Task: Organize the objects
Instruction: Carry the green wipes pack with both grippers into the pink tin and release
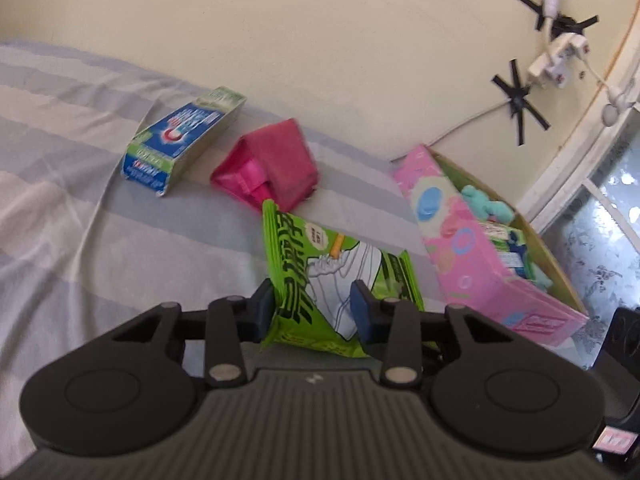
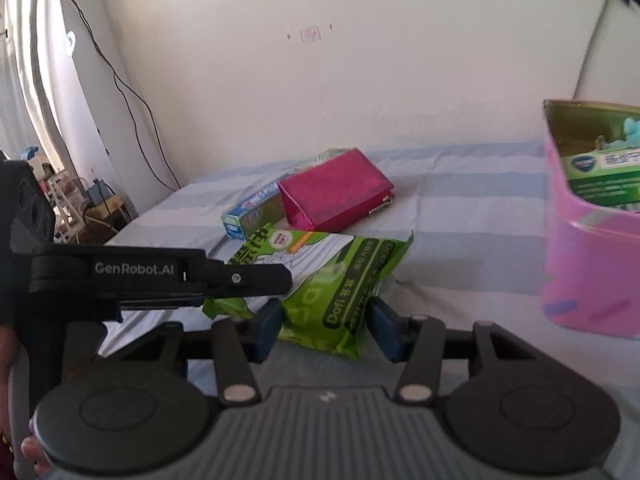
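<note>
**A:** Left wrist view, biggest things first: the striped bed sheet (image 1: 80, 184) fills the frame, and the pink box (image 1: 476, 252) sits at its right edge by the wall, open-topped and already part full. Which step is in hand?

**B:** Moving the green wipes pack (image 1: 340, 280) toward that box, I'd judge. The left gripper (image 1: 314, 306) has its blue pads pressed on the pack's near end, and the pack stands tilted up off the sheet, pinched and buckled.

**A:** And the right gripper (image 2: 326, 324)?

**B:** In its own view the jaws stand wide to either side of the same pack's corner. I can't tell whether the pads touch it; it looks like no grip.

**A:** What's left on the sheet?

**B:** The pink pouch (image 1: 268, 168) just beyond the pack, then the toothpaste carton (image 1: 180, 140) beside it, both untouched.

**A:** So the next move?

**B:** Probably carry the pack rightward over the box's near wall, then release it over the opening. The floppy pack may sag and catch the rim.
</note>
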Motion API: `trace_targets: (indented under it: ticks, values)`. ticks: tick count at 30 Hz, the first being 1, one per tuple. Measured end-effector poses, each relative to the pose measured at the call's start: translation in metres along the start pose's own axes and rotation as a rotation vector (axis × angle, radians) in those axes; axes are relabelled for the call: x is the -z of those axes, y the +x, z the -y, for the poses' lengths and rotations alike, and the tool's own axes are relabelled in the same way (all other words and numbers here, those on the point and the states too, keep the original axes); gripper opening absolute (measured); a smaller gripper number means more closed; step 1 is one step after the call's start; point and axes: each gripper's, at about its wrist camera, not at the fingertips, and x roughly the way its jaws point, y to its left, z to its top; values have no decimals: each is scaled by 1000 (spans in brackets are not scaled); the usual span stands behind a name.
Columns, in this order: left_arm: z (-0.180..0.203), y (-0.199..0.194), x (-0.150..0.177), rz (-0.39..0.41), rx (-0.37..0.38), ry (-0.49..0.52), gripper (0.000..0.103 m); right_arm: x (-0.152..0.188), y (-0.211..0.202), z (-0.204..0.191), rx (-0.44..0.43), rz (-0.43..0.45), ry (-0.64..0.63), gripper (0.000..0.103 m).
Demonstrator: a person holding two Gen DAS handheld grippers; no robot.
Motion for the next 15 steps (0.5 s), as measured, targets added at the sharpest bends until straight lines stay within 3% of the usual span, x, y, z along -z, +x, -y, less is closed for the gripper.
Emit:
trace_targets:
  ticks: [7,15]
  values:
    - [56,-10,-16,57,54,99,42,-9,-54,2,82,179,-58,48]
    - [141,30,-31,46,138,232,43,-23,-100,52,220,327,-18,48]
